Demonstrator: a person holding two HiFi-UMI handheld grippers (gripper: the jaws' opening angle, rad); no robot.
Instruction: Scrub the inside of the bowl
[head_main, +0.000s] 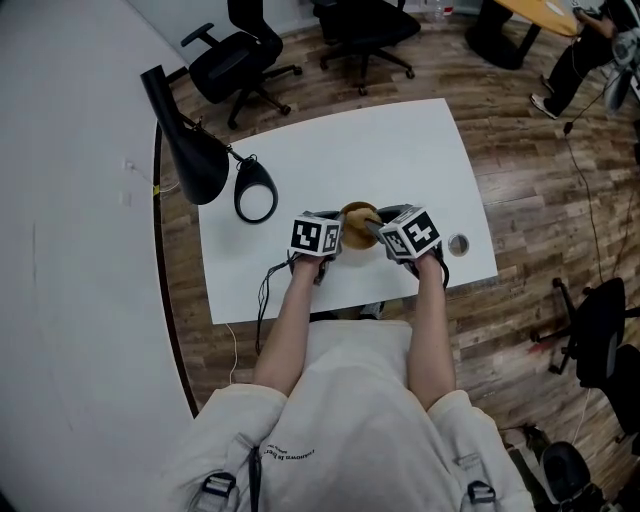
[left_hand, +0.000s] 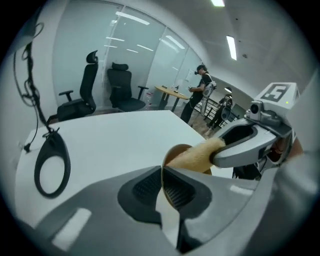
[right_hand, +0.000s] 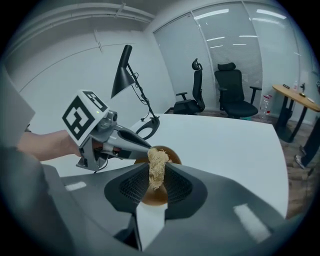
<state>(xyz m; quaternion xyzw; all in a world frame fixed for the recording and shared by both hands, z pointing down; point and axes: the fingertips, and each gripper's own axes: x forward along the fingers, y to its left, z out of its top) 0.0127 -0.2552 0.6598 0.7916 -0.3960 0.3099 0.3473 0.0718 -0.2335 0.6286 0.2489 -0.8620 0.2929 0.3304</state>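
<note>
Head view: on the white worktop (head_main: 400, 150), the marker cubes hide much of the brown bowl (head_main: 358, 213). The left gripper (head_main: 336, 235) is pinched on the bowl's rim. The right gripper (head_main: 376, 228) is clamped on a fibrous scrub pad (right_hand: 156, 167) that reaches into the bowl.

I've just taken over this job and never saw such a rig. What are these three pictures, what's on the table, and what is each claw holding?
There is no robot arm here. A person holds a tool with a claw in each hand. One picture looks down from their head. The other two ride on the tools, each looking along its claw. On the white table are a wooden bowl, a black lamp and a small round object. The left claw pinches the bowl's rim. The right claw grips a fibrous scrubber at the bowl.
</note>
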